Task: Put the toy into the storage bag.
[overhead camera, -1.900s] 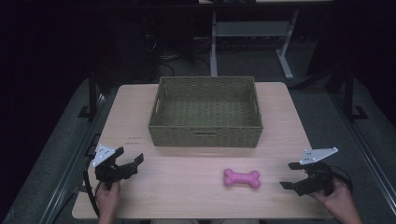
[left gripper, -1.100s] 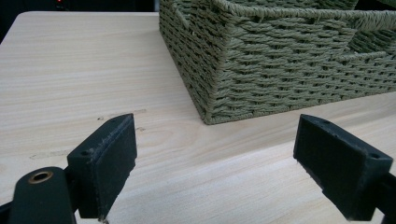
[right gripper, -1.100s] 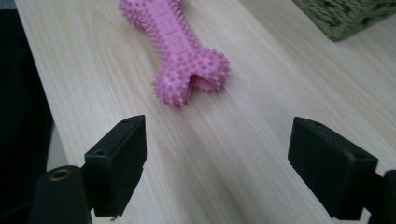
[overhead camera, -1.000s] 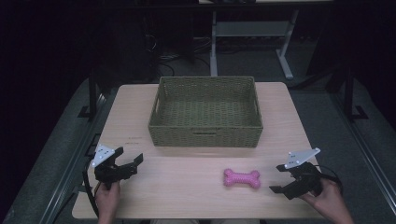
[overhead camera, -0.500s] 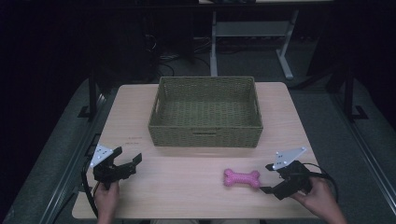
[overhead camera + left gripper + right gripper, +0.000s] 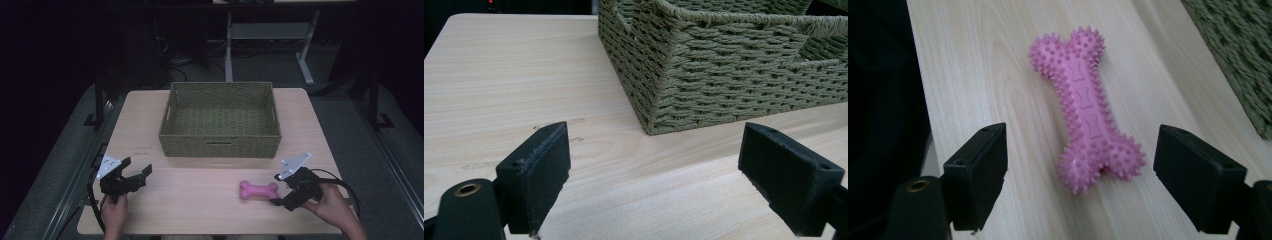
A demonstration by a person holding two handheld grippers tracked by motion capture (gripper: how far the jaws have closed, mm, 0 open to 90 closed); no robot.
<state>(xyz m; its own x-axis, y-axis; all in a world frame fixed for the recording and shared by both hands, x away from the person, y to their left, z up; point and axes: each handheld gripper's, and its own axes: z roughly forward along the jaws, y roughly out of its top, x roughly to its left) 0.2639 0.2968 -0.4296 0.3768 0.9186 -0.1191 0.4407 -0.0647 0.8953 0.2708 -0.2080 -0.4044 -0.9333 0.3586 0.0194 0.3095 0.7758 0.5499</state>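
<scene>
A pink spiked bone toy [image 6: 258, 189] [image 6: 1087, 107] lies flat on the wooden table [image 6: 200, 200], in front of the woven green basket [image 6: 220, 120]. My right gripper [image 6: 278, 189] [image 6: 1088, 185] is open just right of the bone, its jaws standing either side of the bone's near end without touching it. My left gripper [image 6: 141, 173] [image 6: 659, 180] rests open near the table's front left, pointing toward the basket's near left corner [image 6: 651, 112], with nothing between its jaws.
The basket looks empty and takes up the table's far middle. Bare tabletop lies between the two grippers. The table's front edge is close below the bone [image 6: 923, 100]. Dark floor and a metal desk frame [image 6: 270, 35] lie beyond the table.
My right gripper has slid left along the table's front toward the bone and now brackets its end. The left gripper and the bone have stayed where they were.
</scene>
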